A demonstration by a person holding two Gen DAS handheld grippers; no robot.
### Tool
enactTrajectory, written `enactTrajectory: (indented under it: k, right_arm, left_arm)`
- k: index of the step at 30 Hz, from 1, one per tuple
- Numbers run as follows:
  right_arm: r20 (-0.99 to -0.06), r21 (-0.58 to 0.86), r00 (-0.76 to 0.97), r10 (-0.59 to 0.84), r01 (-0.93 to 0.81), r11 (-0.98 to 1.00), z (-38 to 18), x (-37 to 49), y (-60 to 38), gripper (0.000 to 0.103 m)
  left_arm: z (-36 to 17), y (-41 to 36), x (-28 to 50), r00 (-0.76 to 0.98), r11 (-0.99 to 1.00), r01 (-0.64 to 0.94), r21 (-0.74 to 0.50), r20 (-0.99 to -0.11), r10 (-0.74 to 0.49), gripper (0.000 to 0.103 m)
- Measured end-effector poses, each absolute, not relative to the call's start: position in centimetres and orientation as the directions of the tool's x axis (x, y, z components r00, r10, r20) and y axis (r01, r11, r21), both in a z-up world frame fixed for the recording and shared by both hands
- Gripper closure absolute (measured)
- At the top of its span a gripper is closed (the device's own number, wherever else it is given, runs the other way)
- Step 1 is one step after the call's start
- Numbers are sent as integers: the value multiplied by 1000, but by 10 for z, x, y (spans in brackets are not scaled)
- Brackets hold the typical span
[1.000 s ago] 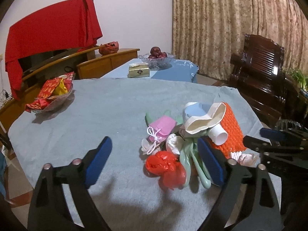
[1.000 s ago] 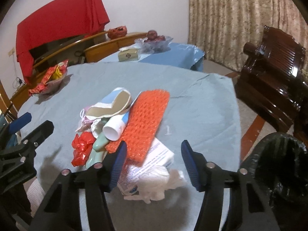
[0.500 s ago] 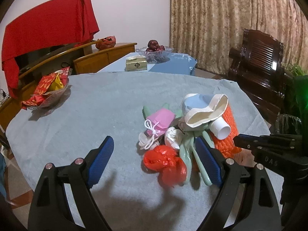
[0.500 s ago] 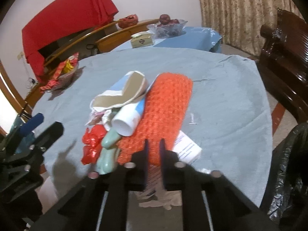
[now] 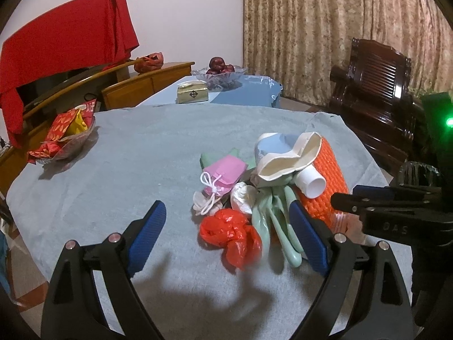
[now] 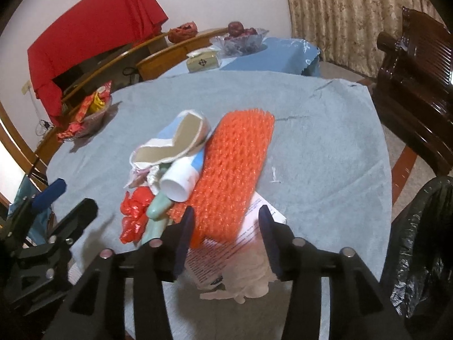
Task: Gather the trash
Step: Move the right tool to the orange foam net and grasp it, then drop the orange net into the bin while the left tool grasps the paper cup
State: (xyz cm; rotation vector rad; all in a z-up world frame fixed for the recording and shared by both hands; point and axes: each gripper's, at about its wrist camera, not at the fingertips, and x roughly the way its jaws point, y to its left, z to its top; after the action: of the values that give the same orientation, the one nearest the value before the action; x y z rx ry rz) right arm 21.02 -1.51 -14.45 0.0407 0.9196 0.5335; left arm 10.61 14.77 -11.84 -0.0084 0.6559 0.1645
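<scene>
A pile of trash lies on the grey tablecloth [image 5: 141, 147]: a red plastic bag [image 5: 229, 232], a pink pouch [image 5: 223, 172], green gloves [image 5: 280, 218], a white tube [image 5: 311, 184], a torn paper cup [image 5: 286, 155] and orange foam netting [image 6: 232, 170]. A white printed paper [image 6: 226, 252] and a crumpled tissue [image 6: 249, 277] lie at the near edge. My left gripper [image 5: 226, 235] is open around the red bag. My right gripper [image 6: 226, 240] is open over the paper and netting's near end.
A black trash bag [image 6: 419, 249] stands at the right of the table. A dish of red snack packets [image 5: 68, 133] sits at the far left. A dark wooden chair [image 5: 376, 90] is at the right. A second table with a fruit bowl [image 5: 218, 73] lies behind.
My right gripper shut half a second ago and has opened again over the paper and tissue. My left gripper has held its place, open, around the red bag.
</scene>
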Motion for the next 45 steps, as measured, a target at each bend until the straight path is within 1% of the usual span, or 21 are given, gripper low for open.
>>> enactTrajectory:
  k: [1,2,3,4,6,7,9,19,23,25,28,33,36,37,38,39,41,44,45]
  right_arm:
    - [-748,270,470,469,-429,862,-147,211,-14,56]
    - [-748,280,457,481,-440,853,-149,213,-11,61]
    - [-748,286,445,492,-453,844,-149,213,-9,71]
    - [-747,288,440,498,-460,840,-148,212,-7,75]
    - [-738,288,442,509,-476,831,-145,210,-7,88]
    - [-734,287,446,513,-480,829,-143,209,-7,91]
    - [-722,286,462,515,-479,830,-137,206,-10,93]
    - [-656,270,558,508,-455,849,-93,194,-37,93]
    - [-653,251,581,486,-439,863,-89,202,-42,93]
    - [-654,251,583,483,-435,865,-90,204,-44,93]
    - [-654,254,582,483,-433,865,-92,209,-45,93]
    - [-663,223,586,466,-439,870,-95,214,-43,93]
    - [-666,226,584,465,-436,871,-98,217,-45,93]
    - [-667,224,584,463,-435,872,-99,218,-45,93]
    - [-668,223,584,462,-434,873,-99,219,-44,93]
    - [-669,223,583,461,-434,873,-99,220,-45,93]
    - [-670,224,582,461,-433,873,-99,220,-45,93]
    - [-670,223,582,460,-434,873,-99,219,-45,93]
    - [-670,223,581,461,-435,872,-99,218,-44,93]
  left_arm:
    - [-119,149,106,779,987,-158,42,-609,151,17]
    - [-120,150,107,778,986,-160,41,-609,152,17]
    - [-120,151,108,778,986,-163,41,-610,154,17]
    - [-121,152,108,776,985,-165,41,-611,155,17]
    - [-122,155,110,773,985,-170,39,-615,158,17]
    - [-122,156,110,771,984,-173,38,-616,159,17]
    - [-121,157,111,770,984,-177,37,-617,162,17]
    - [-109,147,118,793,989,-147,21,-595,130,17]
    - [-105,139,136,805,993,-114,-1,-586,91,21]
    - [-105,134,145,808,996,-94,1,-584,77,21]
    - [-109,129,163,800,998,-64,-24,-599,37,21]
    - [-115,132,186,772,996,-56,-76,-636,-5,22]
    - [-119,132,197,755,996,-51,-73,-655,-9,23]
    - [-121,131,200,749,996,-49,-71,-663,-10,30]
    - [-124,132,204,737,996,-42,-76,-676,-21,39]
    - [-127,132,207,724,995,-34,-89,-689,-37,43]
    - [-132,135,210,706,992,-21,-125,-705,-74,62]
    - [-134,135,208,704,988,-22,-152,-704,-93,72]
    - [-133,135,207,709,988,-25,-152,-700,-89,73]
